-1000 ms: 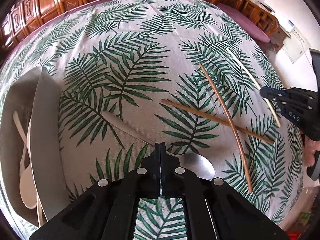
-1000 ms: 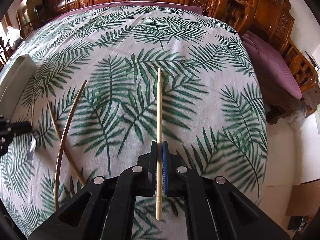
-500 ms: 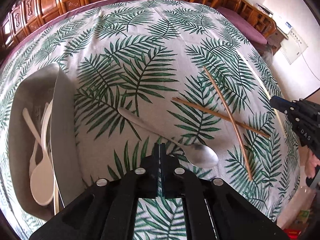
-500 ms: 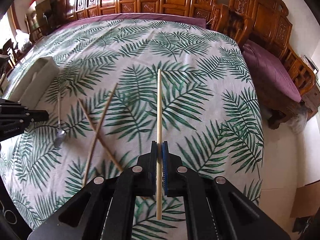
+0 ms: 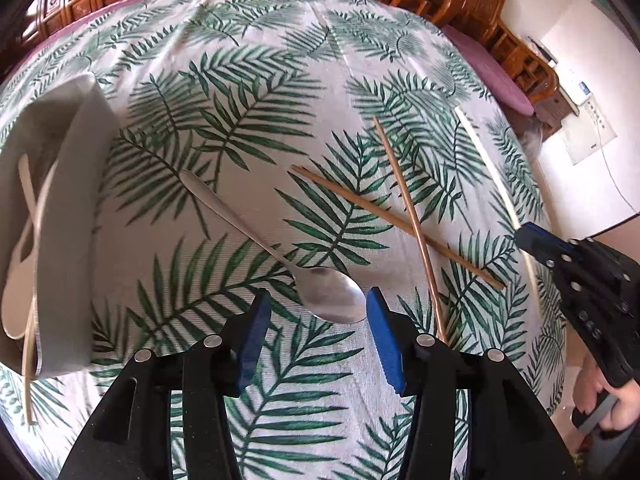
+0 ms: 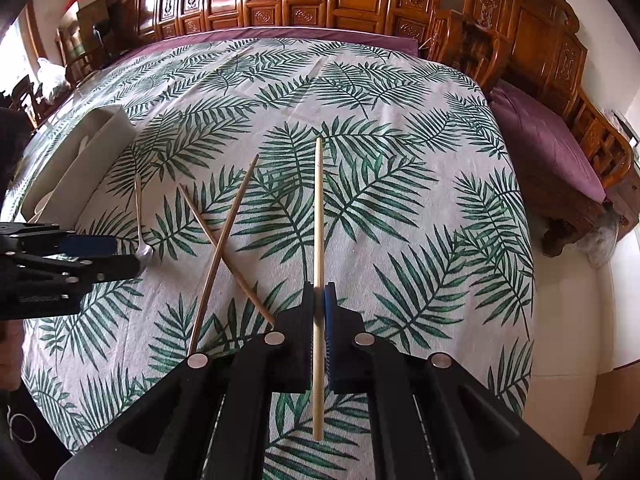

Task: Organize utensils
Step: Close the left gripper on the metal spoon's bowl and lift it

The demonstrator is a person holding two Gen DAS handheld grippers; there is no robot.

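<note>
On the leaf-print tablecloth [image 5: 248,92] we note a silver metal spoon [image 5: 332,296] lying flat, bowl toward the left gripper [image 5: 318,336]. That gripper's blue-padded jaws are opening, spread to either side of the bowl without pressing it.

Left wrist view alone gives us the inside of the white rectangular tray [image 5: 64,240] at table's left edge: pale cream spoons [image 5: 18,304] in the near compartment, plus a thin pale stick against the divider. From the right wrist view the tray [image 6: 96,148] shows only its outer wall; contents mostly hidden.

Right wrist view alone gives us the right gripper [image 6: 318,344] close up: jaws pressed together on a long pale wooden chopstick [image 6: 318,216], pointing forward, lifted off the cloth. The left view catches only its blurred length [image 5: 484,168].

Both views show two brown wooden chopsticks [image 5: 400,208] crossed on the cloth between spoon and held stick.

A hand [image 5: 616,404] grips the right tool's handle.
</note>
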